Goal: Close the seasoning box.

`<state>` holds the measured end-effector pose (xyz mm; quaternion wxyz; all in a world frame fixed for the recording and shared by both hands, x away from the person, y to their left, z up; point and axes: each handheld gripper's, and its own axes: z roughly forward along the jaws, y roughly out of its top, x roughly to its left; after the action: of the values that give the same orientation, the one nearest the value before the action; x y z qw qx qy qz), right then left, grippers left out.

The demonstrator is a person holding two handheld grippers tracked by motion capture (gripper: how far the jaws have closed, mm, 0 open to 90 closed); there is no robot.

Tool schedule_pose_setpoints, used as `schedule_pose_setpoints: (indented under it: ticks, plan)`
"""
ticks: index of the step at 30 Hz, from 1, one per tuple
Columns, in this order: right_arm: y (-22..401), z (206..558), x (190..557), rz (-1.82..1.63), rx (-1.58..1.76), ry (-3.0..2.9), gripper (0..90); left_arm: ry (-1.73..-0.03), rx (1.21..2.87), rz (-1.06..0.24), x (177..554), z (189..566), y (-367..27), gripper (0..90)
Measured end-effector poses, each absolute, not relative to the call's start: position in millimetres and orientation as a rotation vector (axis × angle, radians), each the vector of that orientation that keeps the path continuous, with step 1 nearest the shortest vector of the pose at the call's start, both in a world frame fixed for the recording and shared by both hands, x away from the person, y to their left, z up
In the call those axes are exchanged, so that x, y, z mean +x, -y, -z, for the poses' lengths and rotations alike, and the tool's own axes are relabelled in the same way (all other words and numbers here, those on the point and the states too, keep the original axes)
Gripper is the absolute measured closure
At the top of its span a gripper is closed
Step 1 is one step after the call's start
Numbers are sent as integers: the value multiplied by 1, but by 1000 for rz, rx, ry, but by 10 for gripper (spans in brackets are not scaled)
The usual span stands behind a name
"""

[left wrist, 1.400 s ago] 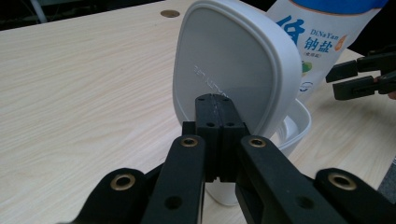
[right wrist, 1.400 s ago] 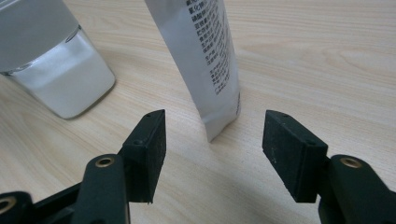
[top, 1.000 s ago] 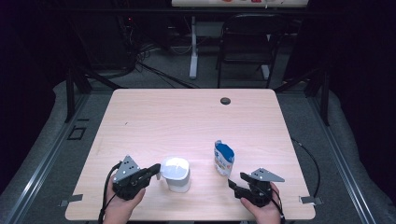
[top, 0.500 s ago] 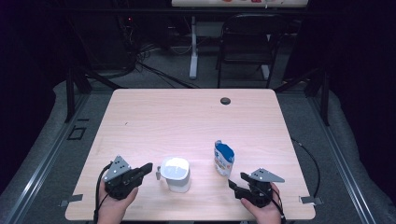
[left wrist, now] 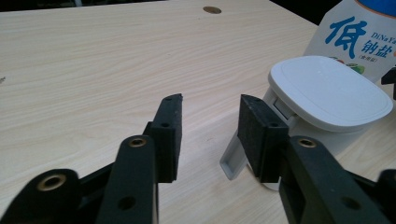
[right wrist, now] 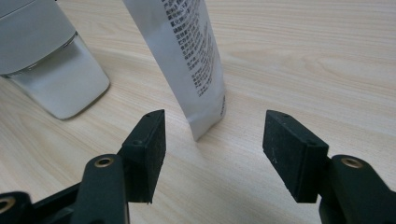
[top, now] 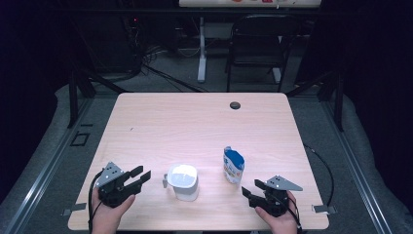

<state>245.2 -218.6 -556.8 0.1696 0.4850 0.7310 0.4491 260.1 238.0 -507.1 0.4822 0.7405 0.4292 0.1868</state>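
White and lidded, the jug [top: 182,181] stands near the table's [top: 195,122] front edge, just beside our left gripper [top: 140,176], whose empty jaws have just been opening. Our right gripper [top: 249,188] gapes near the upright pouch [top: 233,165]. Neither is grasped yet.

The salt pouch [left wrist: 359,39] is cut off by the top edge.
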Motion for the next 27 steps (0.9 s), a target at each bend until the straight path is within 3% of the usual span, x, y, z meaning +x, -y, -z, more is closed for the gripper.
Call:
schedule_pose_setpoints:
  ticks: [18,27]
  plan:
    - [225,559,247,-1265,1376,-2067,397,-1138,1783,-472,267,528,-257,478]
    - [227,564,249,-1237,1378,-2065,397,-1205,1793,-468,272,548,-266,472]
